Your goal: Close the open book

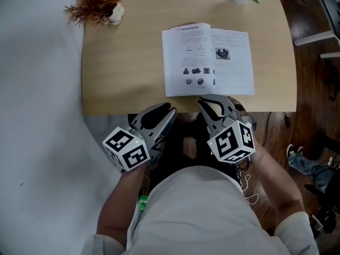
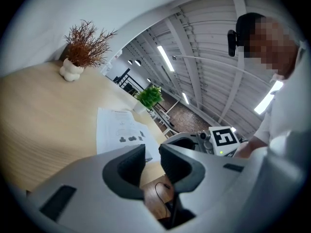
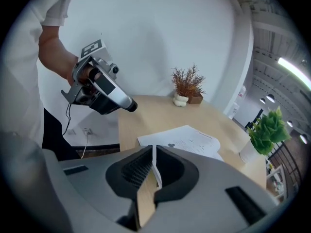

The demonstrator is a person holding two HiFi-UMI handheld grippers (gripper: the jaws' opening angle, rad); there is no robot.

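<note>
So the open book [image 1: 207, 62] is lying flat on the wooden surface [image 1: 122, 73], both pages face up, closer to the near edge. That's handy, since the person stands right at that edge. Nothing has been closed yet. The right gripper [image 1: 210, 102] sits just at the book's near edge, its jaws pinched almost together and holding nothing I can see. My guess is it's lined up to slip under a page edge. The left gripper [image 1: 169, 110] hangs beside it off the near edge, jaws a narrow gap apart and empty, probably waiting to help flip. A dried plant [image 1: 98, 4] stands well clear.
</note>
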